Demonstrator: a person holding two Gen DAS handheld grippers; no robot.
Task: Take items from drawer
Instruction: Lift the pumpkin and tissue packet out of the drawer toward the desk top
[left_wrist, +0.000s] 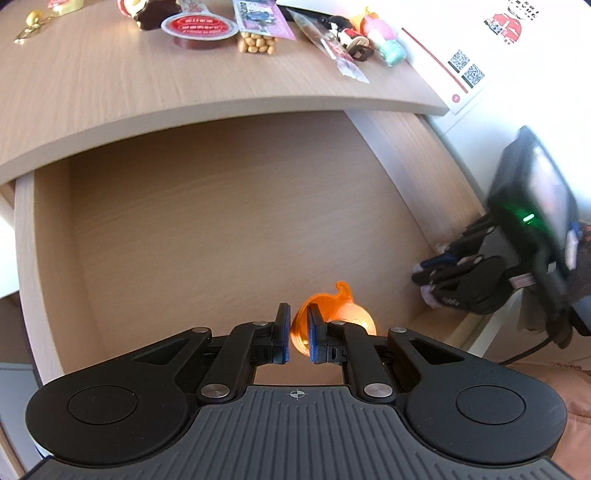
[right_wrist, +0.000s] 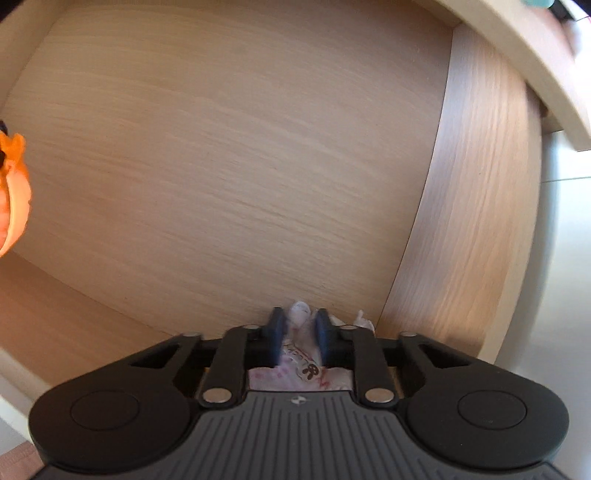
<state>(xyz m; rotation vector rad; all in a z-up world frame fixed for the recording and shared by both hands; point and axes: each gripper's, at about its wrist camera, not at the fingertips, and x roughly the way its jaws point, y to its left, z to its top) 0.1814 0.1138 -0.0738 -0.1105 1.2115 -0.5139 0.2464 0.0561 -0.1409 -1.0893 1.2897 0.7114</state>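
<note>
- Over the open drawer (left_wrist: 221, 221), the left gripper (left_wrist: 298, 336) is pinching an orange toy (left_wrist: 334, 314); lifting straight up is avoiding the desktop edge (left_wrist: 221, 114).
- Near the drawer's right wall, the right gripper (right_wrist: 298, 339) is clamping a crinkly packet (right_wrist: 301, 363); keeping the squeeze firm is wise.

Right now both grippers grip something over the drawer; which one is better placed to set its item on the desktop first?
Left, probably. The left gripper pinches the orange toy facing the desktop; the right gripper, on the printed packet, faces the drawer's right wall.
</note>
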